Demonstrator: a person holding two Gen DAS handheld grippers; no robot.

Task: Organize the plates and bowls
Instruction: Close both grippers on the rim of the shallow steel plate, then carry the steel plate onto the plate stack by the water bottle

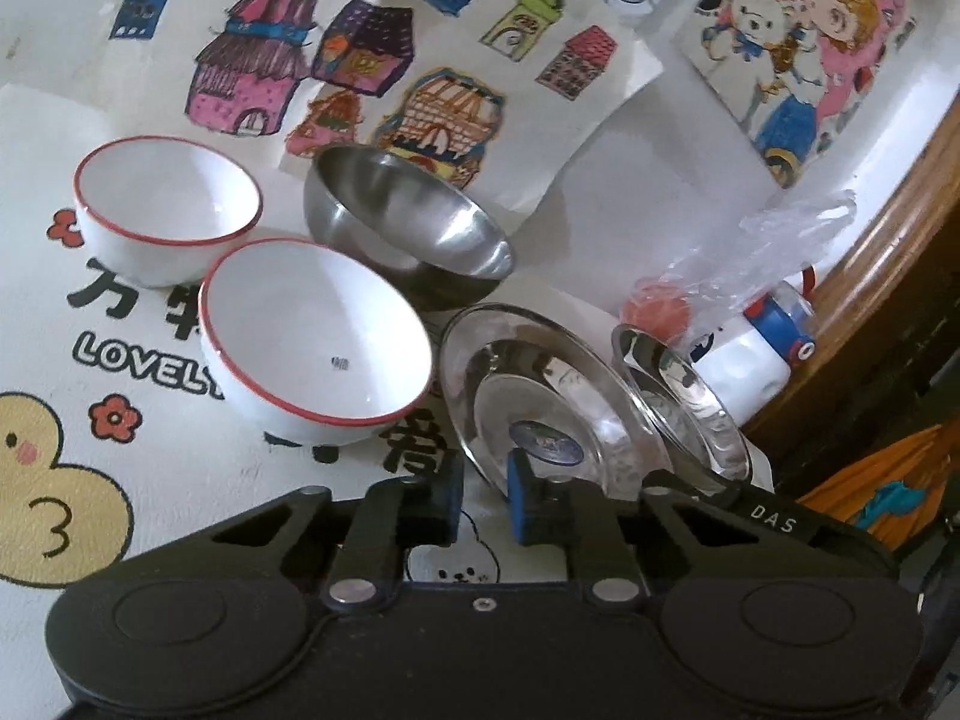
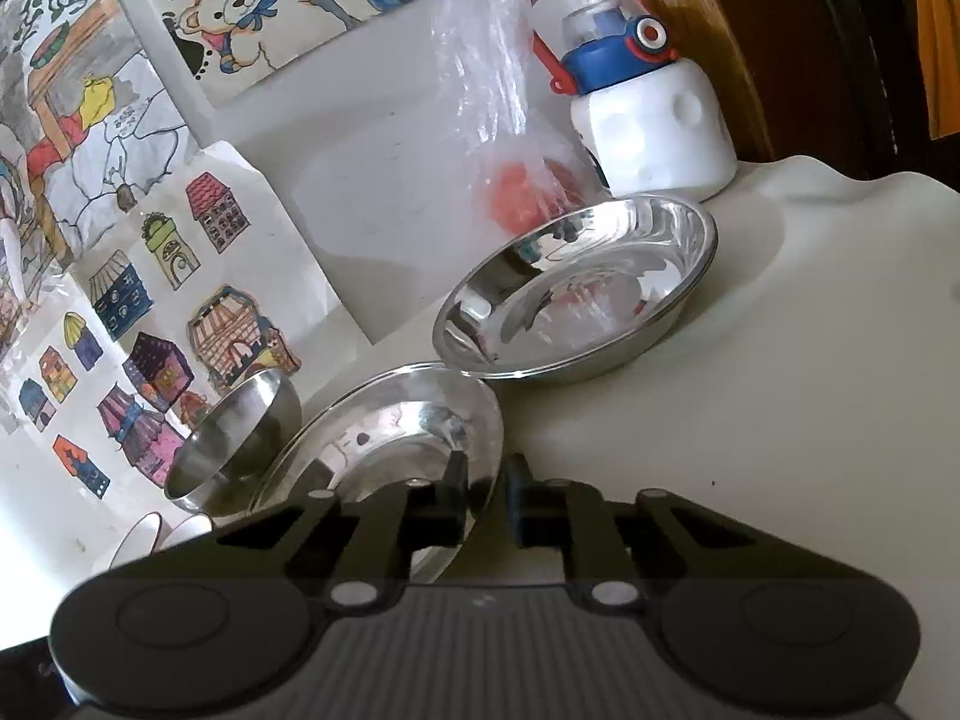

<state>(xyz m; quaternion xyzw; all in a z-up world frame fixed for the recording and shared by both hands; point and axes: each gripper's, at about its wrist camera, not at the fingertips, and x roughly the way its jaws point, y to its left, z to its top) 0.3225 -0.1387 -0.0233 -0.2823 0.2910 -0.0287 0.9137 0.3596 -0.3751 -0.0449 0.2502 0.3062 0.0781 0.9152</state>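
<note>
Two red-rimmed white bowls [image 1: 168,210] [image 1: 318,330] and a steel bowl [image 1: 408,222] stand on the printed tablecloth. Two shiny steel plates lie to their right: one with a blue sticker [image 1: 540,384] and a smaller-looking one [image 1: 678,402] beside it. My left gripper [image 1: 485,495] is shut on the near rim of the sticker plate, its blue pads on either side. In the right wrist view, my right gripper [image 2: 486,498] is shut on the right rim of the plate [image 2: 384,444] next to the steel bowl [image 2: 240,438]. The other plate [image 2: 576,288] lies beyond it, their rims touching.
A clear plastic bag [image 2: 498,120] with something orange in it and a white bottle with a blue lid [image 2: 648,132] stand behind the plates. A wooden edge [image 1: 900,228] bounds the right side. Children's drawings [image 1: 360,60] lie at the back.
</note>
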